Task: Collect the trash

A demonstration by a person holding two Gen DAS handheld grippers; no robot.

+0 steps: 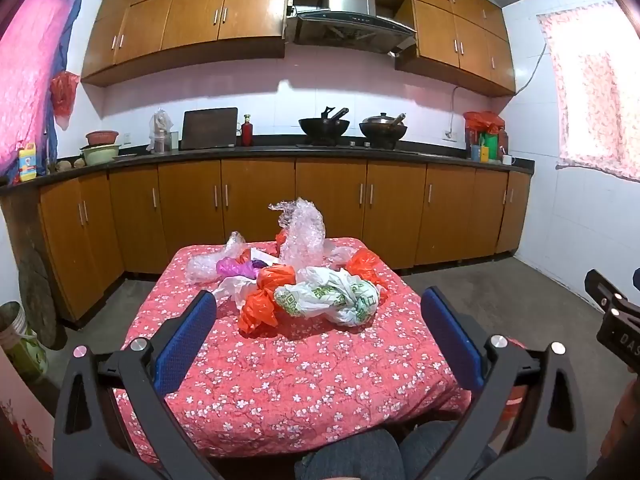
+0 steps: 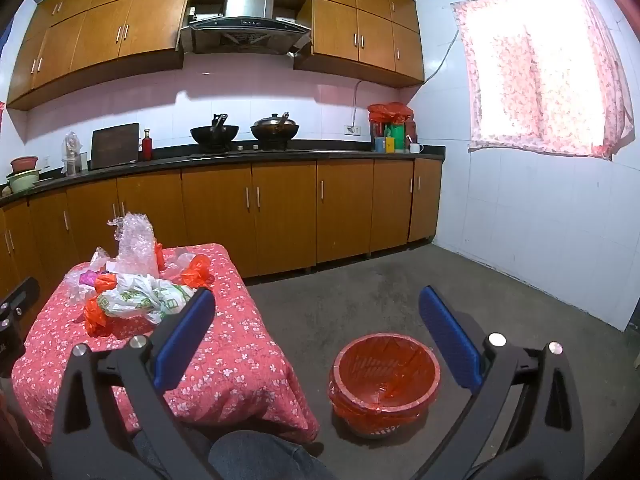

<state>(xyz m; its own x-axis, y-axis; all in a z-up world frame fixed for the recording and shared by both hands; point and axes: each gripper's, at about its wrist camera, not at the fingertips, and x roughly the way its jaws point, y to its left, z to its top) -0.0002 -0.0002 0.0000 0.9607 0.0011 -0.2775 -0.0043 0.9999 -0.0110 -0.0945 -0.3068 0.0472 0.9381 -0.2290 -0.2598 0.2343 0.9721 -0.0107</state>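
Note:
A heap of crumpled plastic trash lies on the far half of a low table with a red flowered cloth (image 1: pixel 280 368): a white-and-green bag (image 1: pixel 332 298), orange bags (image 1: pixel 264 300), a purple scrap (image 1: pixel 234 268) and tall clear bubble wrap (image 1: pixel 300 236). My left gripper (image 1: pixel 318 324) hovers over the table's near half, open and empty, short of the heap. My right gripper (image 2: pixel 316 332) is open and empty above the floor, right of the table (image 2: pixel 224 360). Below it stands a red bin lined with a red bag (image 2: pixel 384 380). The white-and-green bag (image 2: pixel 140 300) lies left of its left finger.
Wooden cabinets (image 1: pixel 260 200) and a dark counter (image 1: pixel 280 152) with two woks (image 1: pixel 324 126) run along the back wall. A bare concrete floor (image 2: pixel 360 288) spreads right of the table. A bucket (image 1: pixel 20 340) stands at the left. A person's knees (image 1: pixel 360 456) are at the table's near edge.

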